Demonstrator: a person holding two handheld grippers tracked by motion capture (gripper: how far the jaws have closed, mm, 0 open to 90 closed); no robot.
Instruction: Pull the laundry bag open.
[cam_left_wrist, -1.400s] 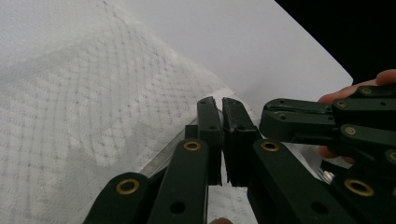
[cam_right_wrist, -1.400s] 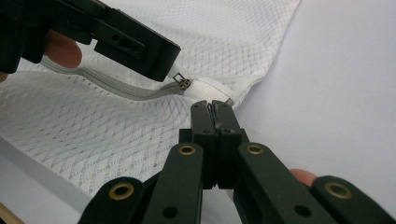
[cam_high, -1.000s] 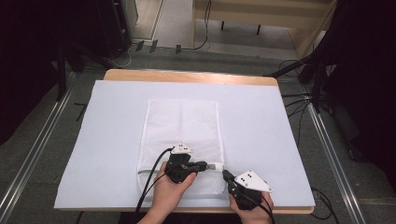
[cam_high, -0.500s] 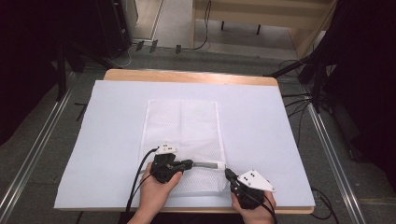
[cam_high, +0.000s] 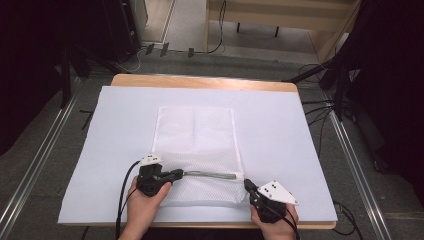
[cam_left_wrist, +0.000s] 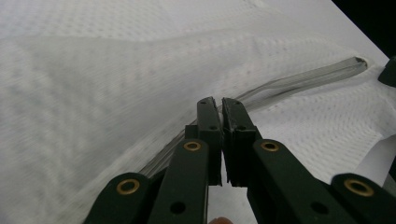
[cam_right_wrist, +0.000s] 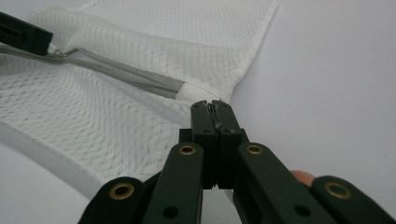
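While the right gripper (cam_high: 248, 186) sits at the bag's (cam_high: 195, 135) near right corner, jaws pressed together on the mesh edge just past the zipper's (cam_high: 210, 174) end, the left gripper (cam_high: 177, 174) has slid leftward along the zipper line since a second ago. Back then it was close beside the right gripper; now it is near the bag's left edge, and a long stretch of zipper lies bare between the two. Its jaws are together too, and in the left gripper view (cam_left_wrist: 220, 103) they look clamped on something small at the zipper, most likely the pull, though the pull itself is hidden between the pads. In the right gripper view (cam_right_wrist: 214, 106) the far jaw tip meets the zipper where the two tape halves join, which suggests the slider is there. I judge that the zipper is being run along its length, the right gripper anchoring the bag so it does not drag, and that the run is nearly finished; whether it opens or closes the bag I cannot tell. The bag lies flat on the white sheet (cam_high: 290, 130) in the middle of the table (cam_high: 200, 82), its zipper end toward the person. No brand, label or writing is readable anywhere.
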